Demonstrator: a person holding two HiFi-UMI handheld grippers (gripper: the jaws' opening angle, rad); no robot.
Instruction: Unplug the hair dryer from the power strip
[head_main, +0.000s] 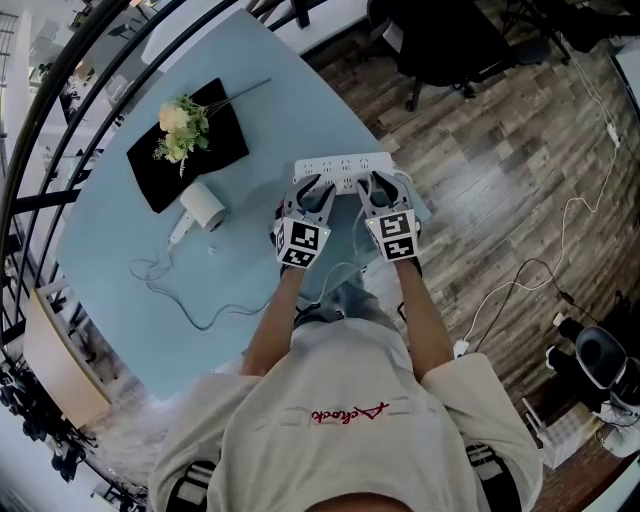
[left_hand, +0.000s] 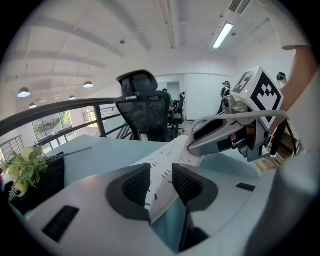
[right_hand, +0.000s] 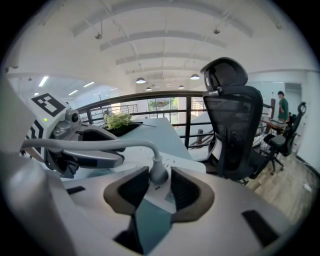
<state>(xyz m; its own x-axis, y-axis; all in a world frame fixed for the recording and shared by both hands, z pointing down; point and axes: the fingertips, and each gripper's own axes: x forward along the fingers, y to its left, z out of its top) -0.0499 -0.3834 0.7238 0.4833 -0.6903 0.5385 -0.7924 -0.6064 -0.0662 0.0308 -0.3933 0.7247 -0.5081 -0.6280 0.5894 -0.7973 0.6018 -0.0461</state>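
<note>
A white power strip (head_main: 345, 168) lies near the right edge of the light blue table (head_main: 110, 240). My left gripper (head_main: 313, 187) is shut on the strip's near-left part; in the left gripper view the strip (left_hand: 172, 152) runs between both dark pads of that gripper (left_hand: 161, 185). My right gripper (head_main: 383, 183) stands open around a white plug (right_hand: 159, 172) seated in the strip (right_hand: 187, 165), a pad on each side of it. The plug's cord (right_hand: 100, 145) arches left. The white hair dryer (head_main: 203, 207) lies on the table to the left, its cord (head_main: 190, 310) looping toward me.
A black mat (head_main: 215, 150) with a bunch of flowers (head_main: 180, 125) lies behind the hair dryer. A dark railing (head_main: 60, 120) curves round the table's far side. A black office chair (head_main: 440, 40) stands on the wood floor beyond the strip. Cables trail over the floor at right.
</note>
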